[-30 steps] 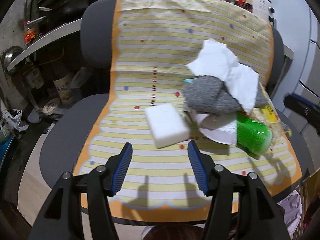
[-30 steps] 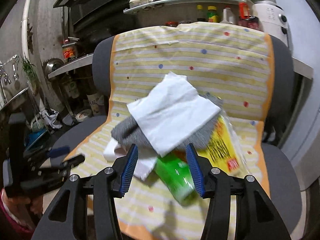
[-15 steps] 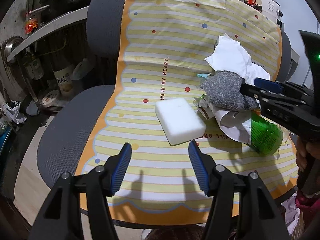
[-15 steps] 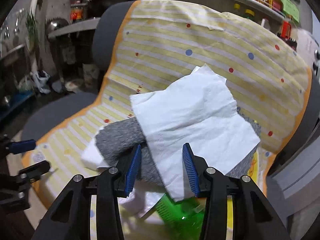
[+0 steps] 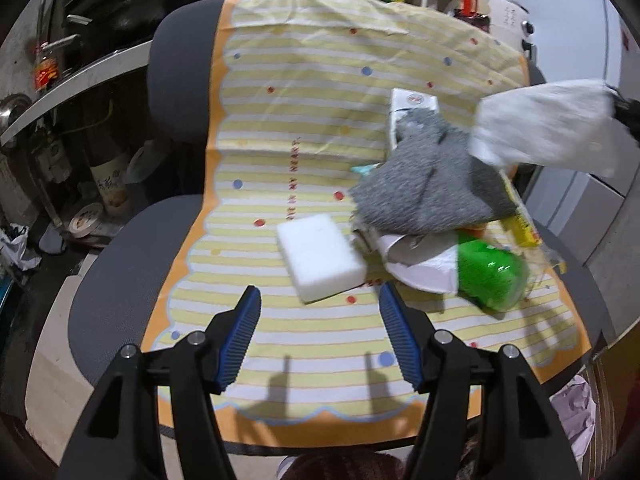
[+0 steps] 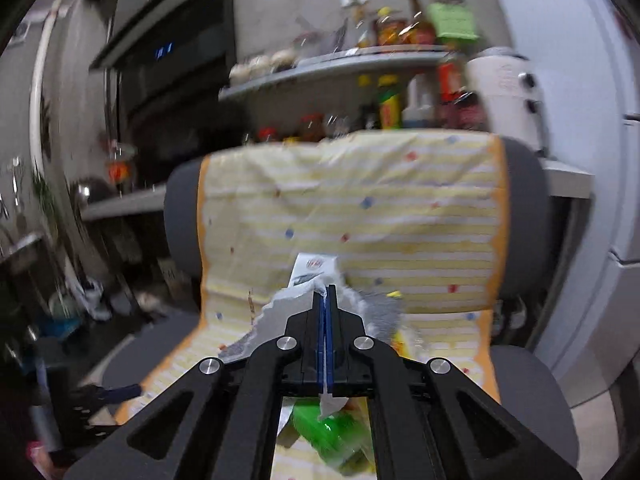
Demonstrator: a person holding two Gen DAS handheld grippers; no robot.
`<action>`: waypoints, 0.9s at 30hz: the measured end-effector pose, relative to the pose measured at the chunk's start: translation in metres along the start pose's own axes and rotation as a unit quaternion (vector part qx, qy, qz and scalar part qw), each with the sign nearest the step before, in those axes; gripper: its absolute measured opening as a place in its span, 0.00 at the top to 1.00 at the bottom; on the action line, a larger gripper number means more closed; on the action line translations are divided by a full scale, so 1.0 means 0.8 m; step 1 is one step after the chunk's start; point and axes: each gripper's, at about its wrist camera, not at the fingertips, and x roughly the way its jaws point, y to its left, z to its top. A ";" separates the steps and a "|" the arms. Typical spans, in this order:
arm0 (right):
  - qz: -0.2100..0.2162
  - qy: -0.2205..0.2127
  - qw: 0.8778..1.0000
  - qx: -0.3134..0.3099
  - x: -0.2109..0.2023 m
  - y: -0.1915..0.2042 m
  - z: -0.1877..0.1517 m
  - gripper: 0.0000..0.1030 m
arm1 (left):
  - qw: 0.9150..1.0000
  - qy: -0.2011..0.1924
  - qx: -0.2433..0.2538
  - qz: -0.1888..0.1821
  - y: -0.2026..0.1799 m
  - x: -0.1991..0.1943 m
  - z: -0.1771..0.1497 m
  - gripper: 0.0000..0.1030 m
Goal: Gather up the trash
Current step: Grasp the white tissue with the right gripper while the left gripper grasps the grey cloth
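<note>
A pile of trash lies on the striped mat [image 5: 304,128] draped over a grey office chair. In the left wrist view my left gripper [image 5: 318,295] hangs open just short of a white foam block [image 5: 320,262]. To the right lie a grey cloth [image 5: 428,192], a green bottle [image 5: 490,274], crumpled white paper [image 5: 424,262], a yellow packet [image 5: 520,224] and a white carton [image 5: 412,106]. A white paper towel [image 5: 544,128] hangs in the air at the right. My right gripper [image 6: 326,292] is shut on that paper towel [image 6: 288,306], above the green bottle [image 6: 332,436] and the carton [image 6: 314,268].
A shelf with bottles and jars [image 6: 384,60] runs behind the chair, beside a white appliance [image 6: 504,92]. Bottles, a tape roll [image 5: 86,220] and other clutter stand on the floor at the left. A pale bag [image 5: 572,408] sits by the chair's front right corner.
My right gripper has shut on the paper towel and lifted it up and to the right, off the grey cloth, baring the white carton. The left gripper has stayed open near the foam block.
</note>
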 end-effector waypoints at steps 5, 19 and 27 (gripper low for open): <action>-0.003 0.062 0.998 0.007 -0.041 -0.022 -0.034 0.99 | 0.999 -0.012 0.007 -0.032 -0.021 0.009 0.024 0.42; 0.016 0.091 0.993 0.075 -0.065 -0.063 -0.125 0.99 | 0.998 0.004 0.050 -0.037 -0.077 0.081 0.074 0.62; 0.012 0.069 0.995 0.070 -0.075 -0.069 -0.126 0.99 | 0.997 0.002 0.062 -0.038 -0.083 0.091 0.094 0.95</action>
